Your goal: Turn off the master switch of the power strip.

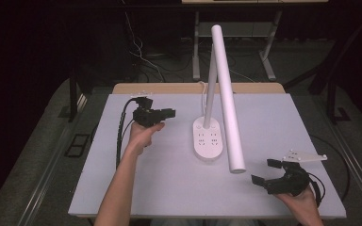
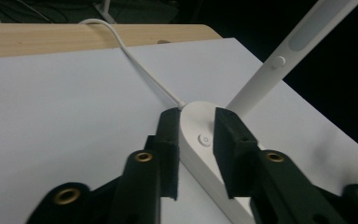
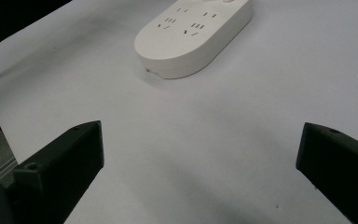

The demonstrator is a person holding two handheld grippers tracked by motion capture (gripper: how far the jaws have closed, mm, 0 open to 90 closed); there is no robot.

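Nearest the person, at the front right corner of the table (image 1: 122, 188), the right gripper (image 1: 267, 172) rests in the hand with its jaws spread wide and nothing between them; in the right gripper view they frame only bare white tabletop, with the rounded socket end of the lamp base (image 3: 193, 35) lying ahead and well apart. Farther in, on the other side, the left gripper (image 1: 168, 113) is held above the table's rear left part, pointing across toward the lamp. Its jaws stand narrowly apart. In the left gripper view they seem to straddle the far end of the lamp base (image 2: 200, 135), where a small round power button (image 2: 204, 140) sits between them, but from above the gripper is clear of the base, so nothing is held and the pads do not appear to press on anything. The lamp base lies near the middle of the table, its long axis running front to back, with the sockets toward the person and the stem (image 1: 210, 92) rising from the far end. The lamp's long white head (image 1: 228, 101) slants down toward the front right. A white cord (image 2: 135, 63) trails off the back edge. The left gripper is much the nearer to the button end, which lies to its right and slightly lower, so any press there looks like its job.
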